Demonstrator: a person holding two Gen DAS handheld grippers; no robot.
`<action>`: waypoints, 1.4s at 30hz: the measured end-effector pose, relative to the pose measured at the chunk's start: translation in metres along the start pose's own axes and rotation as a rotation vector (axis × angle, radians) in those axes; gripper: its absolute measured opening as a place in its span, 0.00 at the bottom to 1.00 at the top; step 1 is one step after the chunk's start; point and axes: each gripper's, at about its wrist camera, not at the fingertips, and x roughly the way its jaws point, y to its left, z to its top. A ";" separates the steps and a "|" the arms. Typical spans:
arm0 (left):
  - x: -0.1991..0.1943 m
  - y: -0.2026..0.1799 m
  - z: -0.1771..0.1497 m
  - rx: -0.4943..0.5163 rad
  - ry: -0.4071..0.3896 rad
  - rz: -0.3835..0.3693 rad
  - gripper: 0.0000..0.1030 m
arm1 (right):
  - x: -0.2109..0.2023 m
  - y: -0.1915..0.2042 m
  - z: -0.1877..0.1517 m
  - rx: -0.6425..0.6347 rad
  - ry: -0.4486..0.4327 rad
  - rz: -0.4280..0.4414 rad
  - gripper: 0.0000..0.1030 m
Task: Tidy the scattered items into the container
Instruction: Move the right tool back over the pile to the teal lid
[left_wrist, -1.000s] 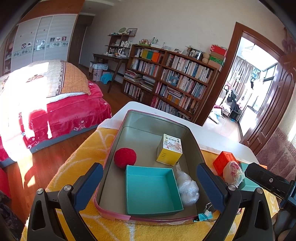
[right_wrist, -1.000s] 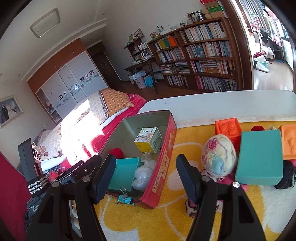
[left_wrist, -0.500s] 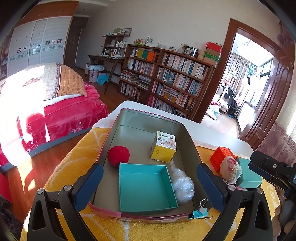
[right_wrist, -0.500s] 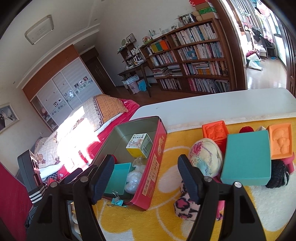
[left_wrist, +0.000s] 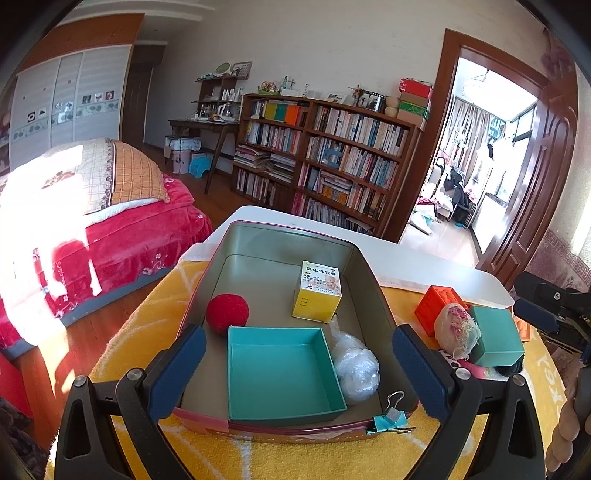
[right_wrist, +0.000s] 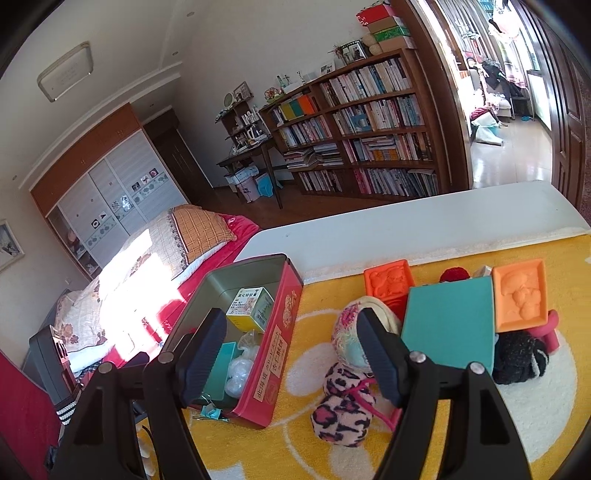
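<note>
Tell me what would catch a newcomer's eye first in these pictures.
Probably the red tin on the yellow towel, already holding a red ball, a yellow carton and an open teal box. To its right sits a colourful heap: orange blocks, a teal lid, yarn ball.

the tin (left_wrist: 364, 266) is sitting on the mat (left_wrist: 122, 343) that is covering the near part of the surface (right_wrist: 406, 225). inside the tin, the open box (left_wrist: 280, 373) is lying against the near wall, the ball (left_wrist: 227, 314) is resting just behind that box at the tin's left side, the small carton (left_wrist: 317, 293) is standing upright toward the tin's far right, and the plastic bag (left_wrist: 356, 363) is lying between the carton and the near wall, touching the open box. a binder clip (left_wrist: 391, 417) is lying on the mat just before the tin's near right corner. right of the tin, well apart, the yarn ball (right_wrist: 351, 332), the closed box (right_wrist: 448, 325) and two moulded blocks (right_wrist: 388, 284) are crowding together, with the fuzzy sock (right_wrist: 343, 410) lying before the yarn ball. beyond the tin's left side, the bed (left_wrist: 92, 221) is standing on the floor.
</note>
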 end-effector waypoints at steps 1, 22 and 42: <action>0.000 -0.001 0.000 0.003 0.001 -0.002 0.99 | -0.002 -0.003 0.001 0.002 -0.007 -0.013 0.74; 0.007 -0.020 -0.006 0.019 0.030 -0.042 0.99 | -0.012 -0.080 0.025 0.065 0.015 -0.298 0.77; 0.009 -0.100 0.039 0.022 0.061 -0.229 0.99 | -0.004 -0.102 0.011 0.150 0.177 -0.212 0.77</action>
